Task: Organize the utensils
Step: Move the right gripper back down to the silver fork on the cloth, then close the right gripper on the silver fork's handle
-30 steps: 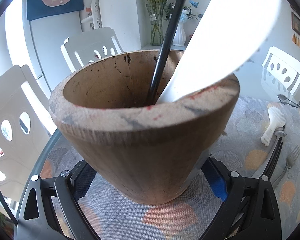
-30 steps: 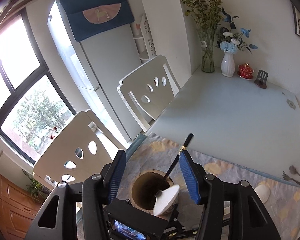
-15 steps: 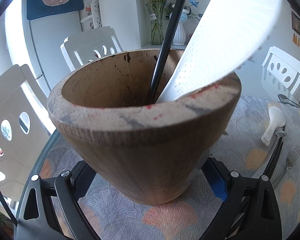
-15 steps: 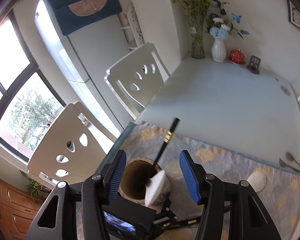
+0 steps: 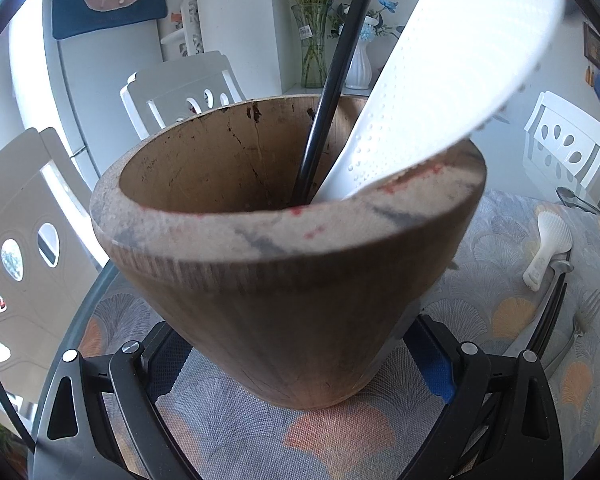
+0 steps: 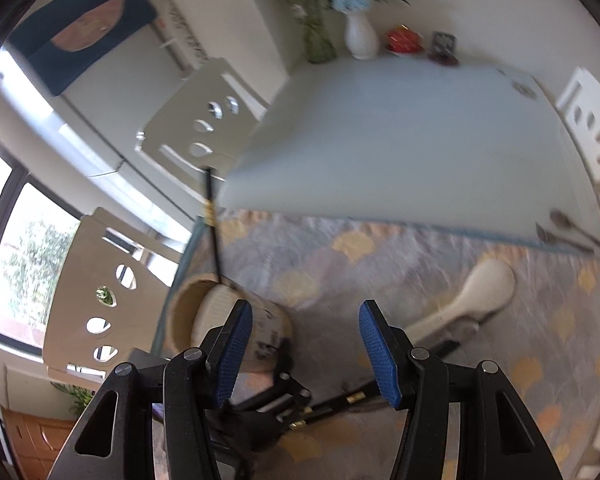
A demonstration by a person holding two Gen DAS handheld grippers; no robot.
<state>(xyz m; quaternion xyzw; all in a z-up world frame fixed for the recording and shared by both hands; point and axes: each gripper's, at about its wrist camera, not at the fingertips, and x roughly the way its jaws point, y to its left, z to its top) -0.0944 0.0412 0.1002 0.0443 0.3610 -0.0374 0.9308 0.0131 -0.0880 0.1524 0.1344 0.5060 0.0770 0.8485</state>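
Observation:
A wooden cup stands on the patterned mat with a black chopstick and a white rice paddle leaning in it. My left gripper is shut on the cup's base, one blue pad on each side. In the right wrist view the cup lies lower left, with the chopstick sticking up. My right gripper hangs open above the mat, with nothing between its pads. A second white paddle lies on the mat to its right, also seen as the paddle in the left wrist view.
A fork and dark chopsticks lie by the second paddle. A spoon and small fork rest at the mat's far right edge. White chairs line the table's left side; vases stand at the far end.
The right gripper has come down and swung right while rolling; the cup, once between its fingers in view, now sits to their left. The left gripper and cup have not moved.

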